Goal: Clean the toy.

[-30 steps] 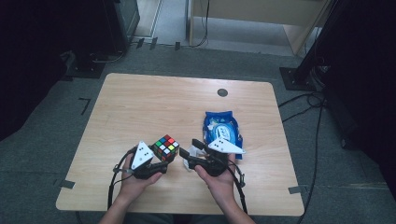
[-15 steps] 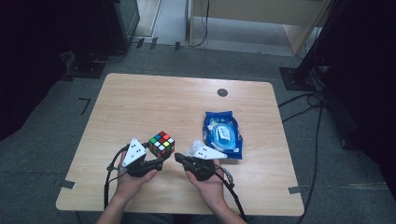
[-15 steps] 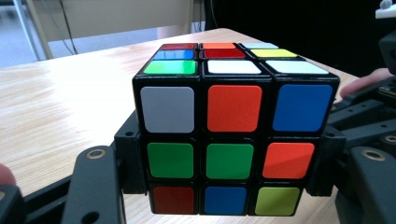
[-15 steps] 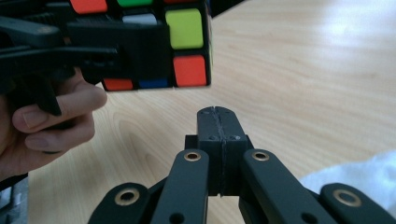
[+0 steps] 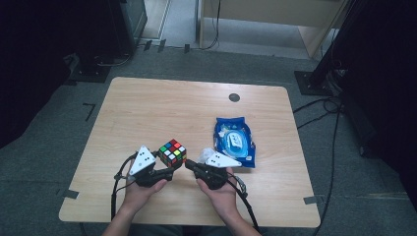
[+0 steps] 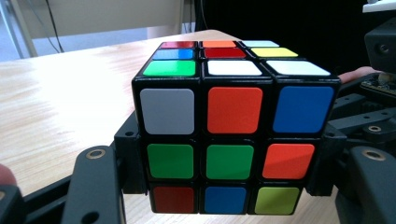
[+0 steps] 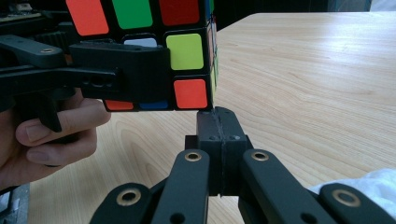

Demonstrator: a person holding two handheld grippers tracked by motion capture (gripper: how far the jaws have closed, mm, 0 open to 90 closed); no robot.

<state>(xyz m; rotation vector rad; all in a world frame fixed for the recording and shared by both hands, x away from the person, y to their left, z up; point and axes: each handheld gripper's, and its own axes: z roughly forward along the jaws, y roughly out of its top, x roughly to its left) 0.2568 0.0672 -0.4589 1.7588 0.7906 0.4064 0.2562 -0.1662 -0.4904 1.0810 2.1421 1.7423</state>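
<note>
1. Two grippers meet near the table's (image 5: pixel 147 105) front edge. The left gripper (image 5: pixel 169 169) clamps a puzzle cube (image 5: pixel 172 152) by its lower layers, lifted just clear of the wood.
2. The right gripper (image 5: pixel 189 165) has just been closing; its jaws press together with nothing between them.
3. From the right gripper view, the cube (image 7: pixel 154 51) sits at about eleven o'clock, its bottom corner just above the closed tips (image 7: pixel 219 128).
4. Judged from this, the right hand is placed to nudge or re-grip that corner.
5. Well apart at two o'clock lies a blue wipes pack (image 5: pixel 235 141).
</note>
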